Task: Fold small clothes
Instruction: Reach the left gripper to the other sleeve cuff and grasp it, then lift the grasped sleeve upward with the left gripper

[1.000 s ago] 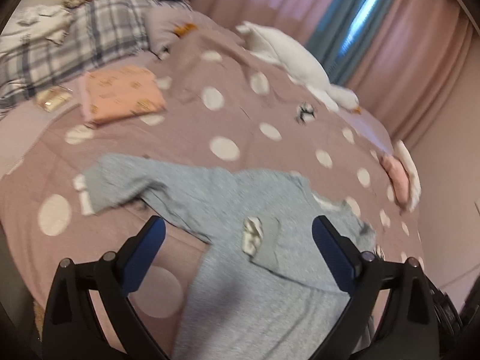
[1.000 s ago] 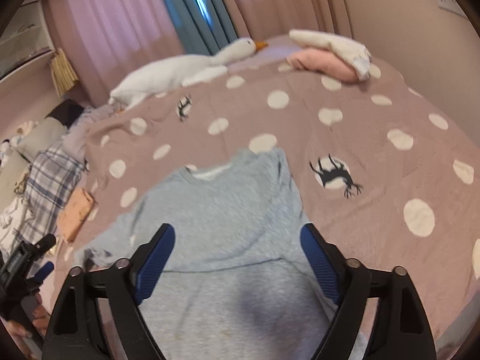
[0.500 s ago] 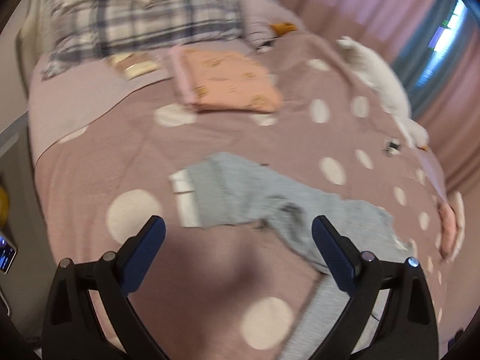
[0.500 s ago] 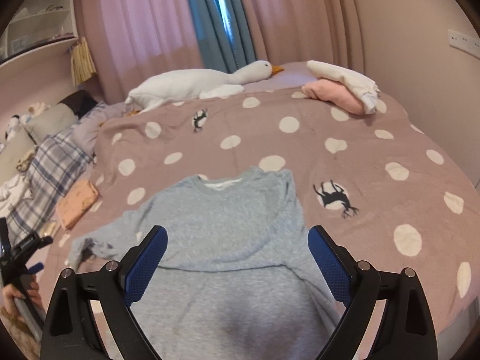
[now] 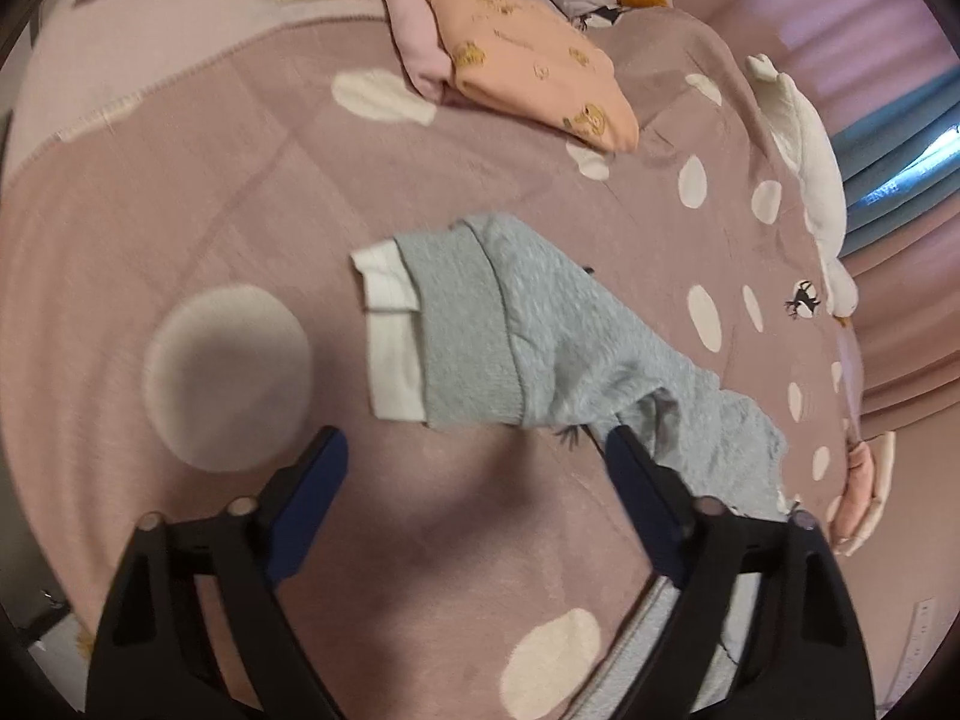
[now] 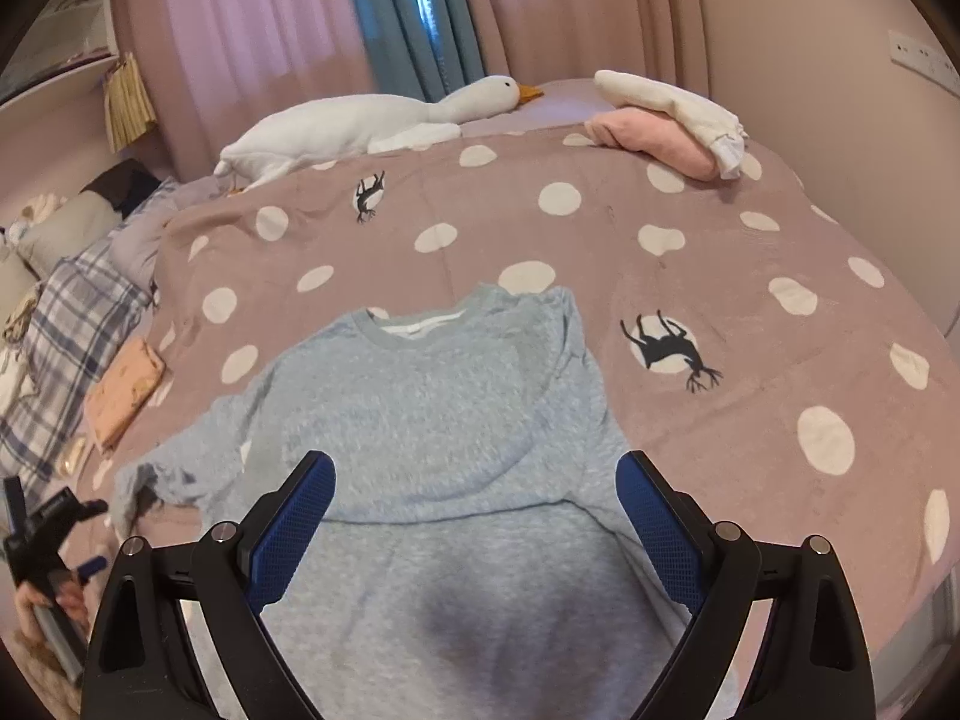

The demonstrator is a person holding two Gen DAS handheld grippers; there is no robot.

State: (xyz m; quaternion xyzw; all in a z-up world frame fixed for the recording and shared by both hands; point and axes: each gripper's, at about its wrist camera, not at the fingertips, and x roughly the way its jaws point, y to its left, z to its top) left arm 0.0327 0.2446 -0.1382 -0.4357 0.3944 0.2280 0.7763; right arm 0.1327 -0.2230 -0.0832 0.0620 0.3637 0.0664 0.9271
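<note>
A grey-blue sweatshirt [image 6: 444, 420] lies flat on the mauve dotted bedspread [image 6: 750, 252], neck away from me. Its right sleeve seems folded across the chest. Its left sleeve [image 5: 540, 336] lies stretched out, with a white inner cuff [image 5: 390, 336] at the end. My left gripper [image 5: 474, 468] is open and empty, just short of that cuff. It also shows at the lower left of the right wrist view [image 6: 54, 540]. My right gripper [image 6: 474, 504] is open and empty above the sweatshirt's lower body.
A folded peach garment [image 5: 534, 66] lies on a pink one beyond the sleeve. A white plush goose [image 6: 360, 126] lies at the far edge. Pink and white folded clothes [image 6: 666, 120] sit at the far right. A plaid pillow [image 6: 66, 324] is at the left.
My left gripper has swung left from the sweatshirt's body and moved in close to the sleeve cuff. My right gripper has stayed over the sweatshirt, pulling back slightly.
</note>
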